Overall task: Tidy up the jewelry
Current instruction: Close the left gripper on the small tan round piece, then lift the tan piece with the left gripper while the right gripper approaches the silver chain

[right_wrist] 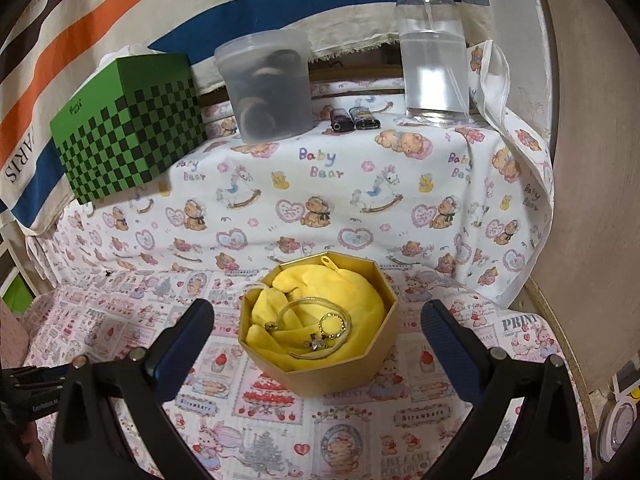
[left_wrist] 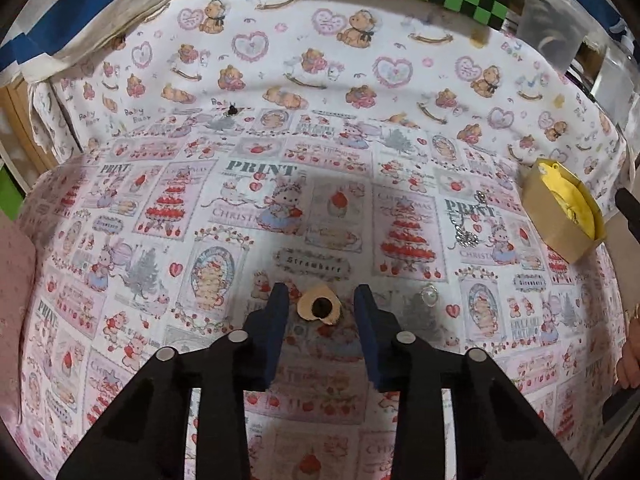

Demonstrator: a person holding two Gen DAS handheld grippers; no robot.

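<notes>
1. The left gripper point(left_wrist: 320, 300) straddles a small heart-shaped earring point(left_wrist: 319, 307) lying mid-cloth; its jaws stand apart, not yet pressing. Best to settle lower and pinch the flat piece squarely so it doesn't skid on the printed cloth point(left_wrist: 132, 216).
2. The right gripper point(right_wrist: 318, 320) hangs released before the gold box point(right_wrist: 320, 376) at the cloth's right edge, which already holds a bangle point(right_wrist: 312, 316).
3. A silver chain point(left_wrist: 466, 228) and a clear bead point(left_wrist: 427, 295) lie nearby, apart from the jaws.

Gold box point(right_wrist: 320, 376); yellow lining point(right_wrist: 344, 304); green-checked carton point(right_wrist: 132, 136)
</notes>
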